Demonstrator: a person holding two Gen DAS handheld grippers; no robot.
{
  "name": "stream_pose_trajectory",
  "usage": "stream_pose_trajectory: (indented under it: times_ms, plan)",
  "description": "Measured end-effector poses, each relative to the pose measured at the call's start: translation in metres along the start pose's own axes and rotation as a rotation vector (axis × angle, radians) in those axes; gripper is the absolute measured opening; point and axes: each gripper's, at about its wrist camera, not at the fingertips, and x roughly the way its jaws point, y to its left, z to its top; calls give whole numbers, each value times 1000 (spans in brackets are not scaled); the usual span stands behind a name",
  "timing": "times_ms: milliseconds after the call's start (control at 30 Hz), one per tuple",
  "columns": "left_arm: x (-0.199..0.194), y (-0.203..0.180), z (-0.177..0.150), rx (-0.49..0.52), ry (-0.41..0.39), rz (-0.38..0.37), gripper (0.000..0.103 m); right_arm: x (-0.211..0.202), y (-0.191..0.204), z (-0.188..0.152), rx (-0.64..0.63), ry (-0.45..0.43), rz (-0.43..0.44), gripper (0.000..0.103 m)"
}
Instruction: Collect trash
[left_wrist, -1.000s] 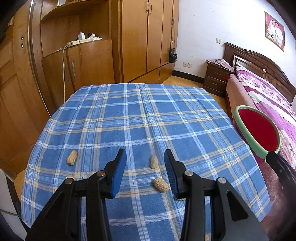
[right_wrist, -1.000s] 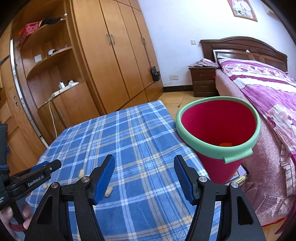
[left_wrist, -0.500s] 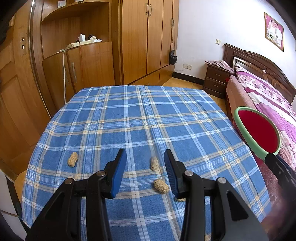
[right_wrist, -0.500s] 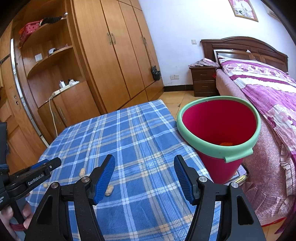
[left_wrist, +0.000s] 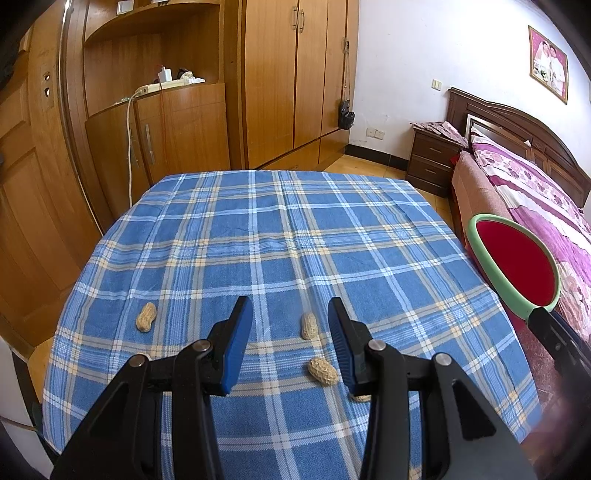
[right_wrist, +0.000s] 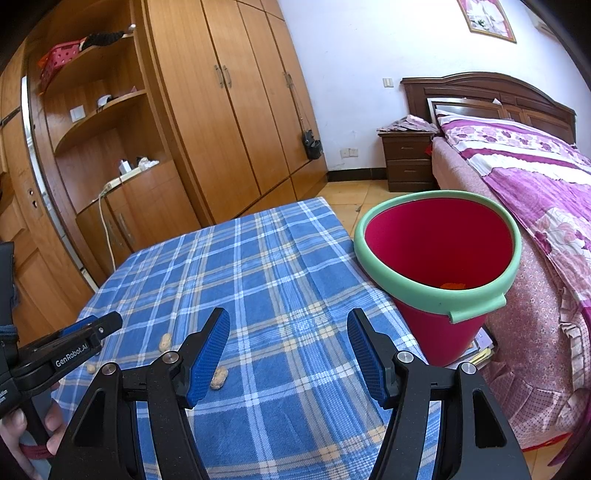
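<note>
Several peanut shells lie on the blue plaid tablecloth (left_wrist: 295, 229). In the left wrist view one peanut (left_wrist: 309, 325) and another peanut (left_wrist: 323, 371) lie just below my open left gripper (left_wrist: 290, 325), near its right finger; a third peanut (left_wrist: 146, 316) lies off to the left. A red bucket with a green rim (right_wrist: 439, 266) stands beside the table's right edge, also seen as the bucket (left_wrist: 513, 269). My right gripper (right_wrist: 288, 332) hovers open and empty over the cloth, left of the bucket. A peanut (right_wrist: 218, 377) shows by its left finger.
Wooden wardrobes (left_wrist: 295, 74) and a shelf unit stand behind the table. A bed with a purple cover (right_wrist: 535, 177) and a nightstand (right_wrist: 406, 158) are on the right. A hand (right_wrist: 22, 432) holds the left gripper at the lower left of the right wrist view.
</note>
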Motion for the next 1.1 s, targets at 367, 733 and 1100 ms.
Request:
stream_pose_trajectory:
  times_ms: [367, 733, 1100]
  plan:
    - [0, 1, -1, -8, 3, 3, 43, 1, -2, -2, 4, 7, 2, 68]
    - [1, 2, -2, -10, 5, 4, 43, 1, -3, -2, 10, 14, 2, 68]
    - [1, 2, -2, -11, 5, 3, 43, 2, -2, -2, 9, 15, 2, 68]
